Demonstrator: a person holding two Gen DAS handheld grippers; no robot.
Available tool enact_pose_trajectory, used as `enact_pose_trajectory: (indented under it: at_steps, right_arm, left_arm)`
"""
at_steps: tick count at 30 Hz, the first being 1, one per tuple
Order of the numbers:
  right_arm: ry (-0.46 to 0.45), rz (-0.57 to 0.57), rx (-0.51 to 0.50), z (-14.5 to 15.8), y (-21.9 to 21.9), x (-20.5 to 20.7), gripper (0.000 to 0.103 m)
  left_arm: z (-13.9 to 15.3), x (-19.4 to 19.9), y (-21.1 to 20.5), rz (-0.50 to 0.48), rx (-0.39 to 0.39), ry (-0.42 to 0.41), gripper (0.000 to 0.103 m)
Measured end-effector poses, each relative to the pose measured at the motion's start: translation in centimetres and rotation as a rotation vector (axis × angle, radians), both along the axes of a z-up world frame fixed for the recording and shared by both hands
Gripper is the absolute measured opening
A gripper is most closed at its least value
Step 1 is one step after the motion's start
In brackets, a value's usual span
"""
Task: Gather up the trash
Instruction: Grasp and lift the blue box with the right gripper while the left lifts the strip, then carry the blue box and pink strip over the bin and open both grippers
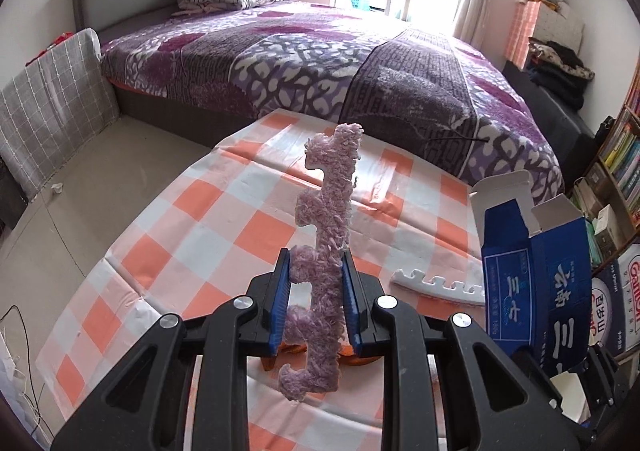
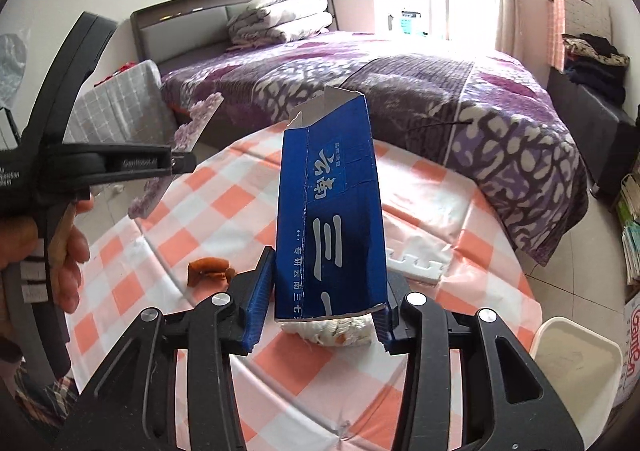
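Note:
My left gripper (image 1: pixel 316 291) is shut on a fuzzy purple foam strip (image 1: pixel 330 203) and holds it upright above the table with the orange-and-white checked cloth (image 1: pixel 168 235). The strip also shows in the right wrist view (image 2: pixel 200 119), held by the left gripper (image 2: pixel 182 164). My right gripper (image 2: pixel 320 299) is shut on an empty blue carton (image 2: pixel 332 219), held upright; the carton shows at the right of the left wrist view (image 1: pixel 536 283). On the table lie a white foam strip (image 1: pixel 436 285), orange peel (image 2: pixel 210 269) and a crumpled white tissue (image 2: pixel 332 329).
A bed with a purple cover (image 1: pixel 320 59) stands behind the table. A white bin (image 2: pixel 576 367) stands at the table's right on the floor. Bookshelves (image 1: pixel 616 179) and boxes line the right wall. A grey-checked covered object (image 1: pixel 52 103) stands at the left.

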State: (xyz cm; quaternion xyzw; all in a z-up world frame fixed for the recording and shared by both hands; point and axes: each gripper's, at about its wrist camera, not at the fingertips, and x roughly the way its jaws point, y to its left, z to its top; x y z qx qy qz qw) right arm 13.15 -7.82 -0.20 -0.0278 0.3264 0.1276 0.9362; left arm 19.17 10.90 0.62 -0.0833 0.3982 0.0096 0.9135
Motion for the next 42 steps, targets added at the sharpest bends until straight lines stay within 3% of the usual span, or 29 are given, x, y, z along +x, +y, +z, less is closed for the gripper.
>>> enact_pose_trajectory:
  at_steps: [12,22,26,42]
  right_arm:
    - [-0.073,-0.15,0.035,2.2,-5.2,-1.4,0.04]
    - [-0.066,-0.243,0.05,2.8,-9.9,-2.7,0.031]
    - [-0.043,-0.275,0.095,2.6,-12.2,-2.7,0.03]
    - [-0.142,-0.393,0.102,5.3,-16.6,-5.1,0.029]
  left_arm:
    - [1.1,-1.7,-4.3,-0.03,-0.004,-0.03,0.024]
    - [1.8,-2.8,-8.8,-0.098,0.006,-0.05,0.024]
    - [1.7,-2.7,-9.5,-0.107,-0.002,-0.038,0.024]
    - [3.1,-3.6,-12.0,-0.156,-0.01,-0.065,0.024]
